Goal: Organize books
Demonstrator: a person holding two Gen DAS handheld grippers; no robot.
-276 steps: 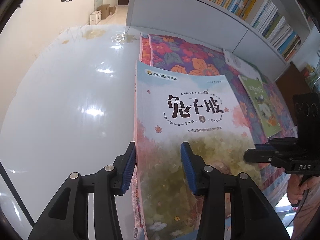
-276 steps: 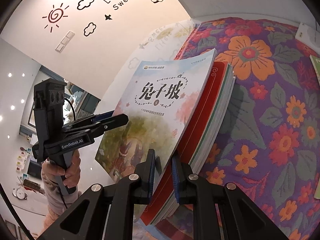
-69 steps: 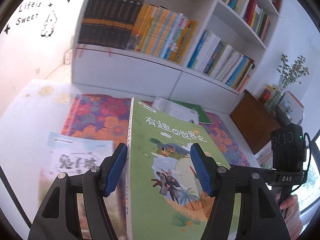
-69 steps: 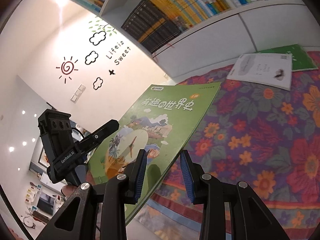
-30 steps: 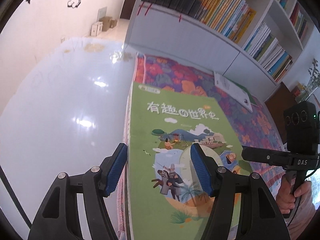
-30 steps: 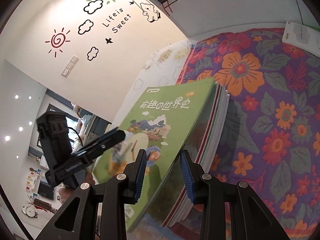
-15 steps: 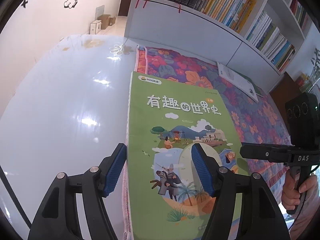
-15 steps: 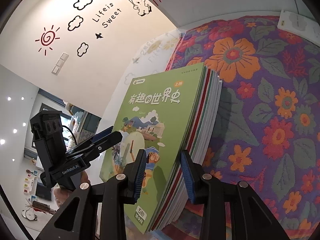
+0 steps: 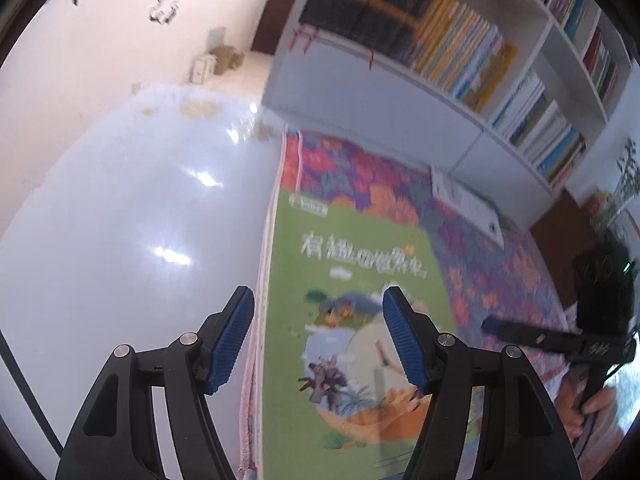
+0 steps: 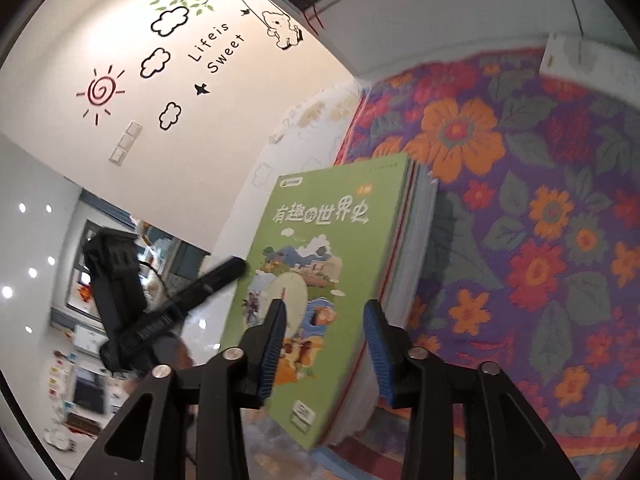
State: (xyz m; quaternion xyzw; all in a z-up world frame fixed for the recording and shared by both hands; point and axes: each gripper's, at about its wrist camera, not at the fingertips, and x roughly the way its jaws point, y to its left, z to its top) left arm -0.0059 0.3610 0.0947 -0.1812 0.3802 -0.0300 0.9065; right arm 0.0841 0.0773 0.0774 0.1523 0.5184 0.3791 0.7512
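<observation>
A green picture book [image 9: 352, 320] lies flat on top of a stack of books [image 10: 412, 240], at the left edge of the floral cloth [image 10: 540, 200]. My left gripper [image 9: 318, 340] hovers open above the book's near left part, its blue pads [image 9: 232, 340] clear of the cover. My right gripper [image 10: 325, 350] is over the book's near right corner. Its jaws are opening and its pads [image 10: 378, 352] do not press on the book [image 10: 316, 260]. Each gripper shows in the other's view: right gripper [image 9: 560, 336], left gripper [image 10: 180, 300].
A white book [image 9: 468, 204] lies on another book at the cloth's far side, below a white bookshelf [image 9: 460, 60] full of upright books. Glossy white tabletop [image 9: 132, 220] spreads left of the stack. A hand [image 9: 592, 404] holds the right gripper's handle.
The green book, tilted a second ago, now rests flat on the stack. The right jaws have widened. Both views are blurred and show a little more of the room.
</observation>
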